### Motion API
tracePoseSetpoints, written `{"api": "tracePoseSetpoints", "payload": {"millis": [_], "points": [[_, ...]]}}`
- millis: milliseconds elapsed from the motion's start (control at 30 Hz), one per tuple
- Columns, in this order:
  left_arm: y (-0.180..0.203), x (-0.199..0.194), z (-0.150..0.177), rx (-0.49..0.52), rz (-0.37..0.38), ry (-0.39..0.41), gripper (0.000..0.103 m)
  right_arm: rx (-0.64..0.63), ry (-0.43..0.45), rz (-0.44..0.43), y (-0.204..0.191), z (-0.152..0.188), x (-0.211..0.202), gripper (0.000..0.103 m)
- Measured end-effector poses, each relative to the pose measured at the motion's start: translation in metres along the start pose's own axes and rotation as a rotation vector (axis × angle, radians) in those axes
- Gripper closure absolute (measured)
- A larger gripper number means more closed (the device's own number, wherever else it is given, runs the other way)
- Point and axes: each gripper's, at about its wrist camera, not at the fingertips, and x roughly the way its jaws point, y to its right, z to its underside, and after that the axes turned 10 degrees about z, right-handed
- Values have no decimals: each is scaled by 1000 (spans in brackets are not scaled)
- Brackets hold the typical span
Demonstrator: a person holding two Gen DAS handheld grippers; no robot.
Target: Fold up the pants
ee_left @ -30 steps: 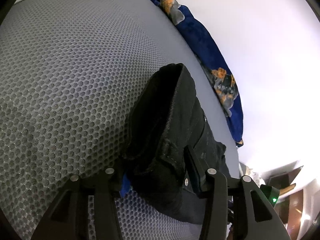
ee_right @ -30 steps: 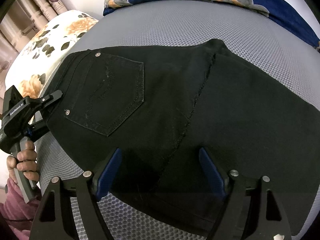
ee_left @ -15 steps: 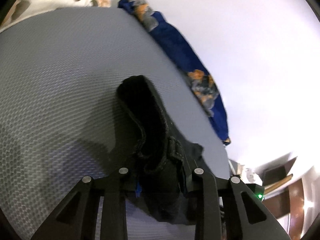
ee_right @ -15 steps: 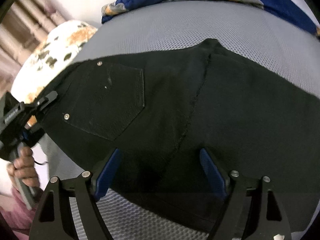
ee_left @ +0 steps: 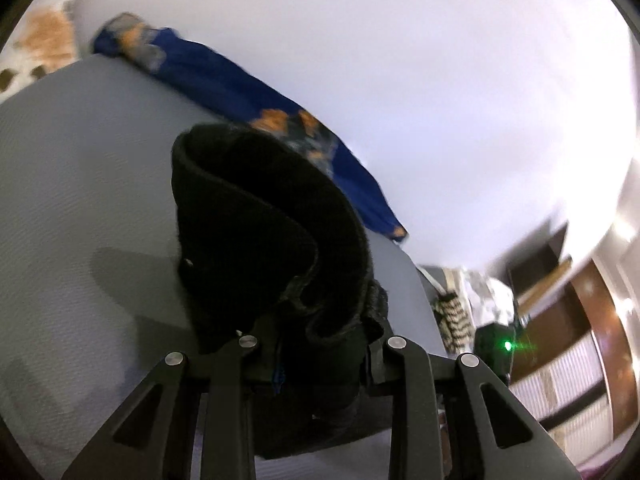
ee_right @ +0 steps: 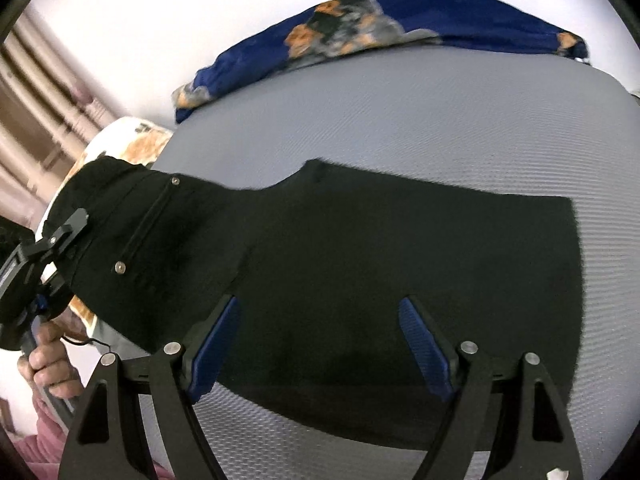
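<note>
Black pants [ee_right: 360, 264] lie across a grey mesh mattress [ee_right: 400, 120], legs to the right, waist to the left. My left gripper [ee_left: 320, 344] is shut on the waistband [ee_left: 260, 240] and holds it raised off the mattress; it also shows at the left of the right wrist view [ee_right: 52, 248], with the waist end lifted. My right gripper [ee_right: 320, 344] is open with its blue fingers [ee_right: 216, 340] above the near edge of the pants, holding nothing.
A blue floral cloth [ee_right: 360, 36] lies along the far edge of the mattress by the white wall. A floral pillow [ee_right: 136, 144] sits at the left end. Curtains [ee_right: 36, 112] hang at far left. Furniture [ee_left: 560, 320] stands beyond the mattress's right end.
My left gripper has lifted the waistband off the mattress and tilted upward. The waist end now hangs raised and bunched. My right gripper has pulled back and stays open.
</note>
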Motion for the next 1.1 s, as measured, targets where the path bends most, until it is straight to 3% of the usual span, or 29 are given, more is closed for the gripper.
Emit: {"api": "tracePoseSetpoints", "payload": {"millis": [467,733,833,933,1100], "points": [[66,133,41,160,75,-335,75,156,57,24,72,-15,-24,23],[70,207,100,227,-24,-549,75,208,39,25,103,-17,-32,23],[70,214,109,234,-46,-571,71,233,8,-6,115,-14,-25,24],[83,214,109,271,-68,-584,61,244,-21,-37,123,-10,-18,25],[106,188,106,340,-12,-584,47,255,-61,-119,131,-8,-4,25]]}}
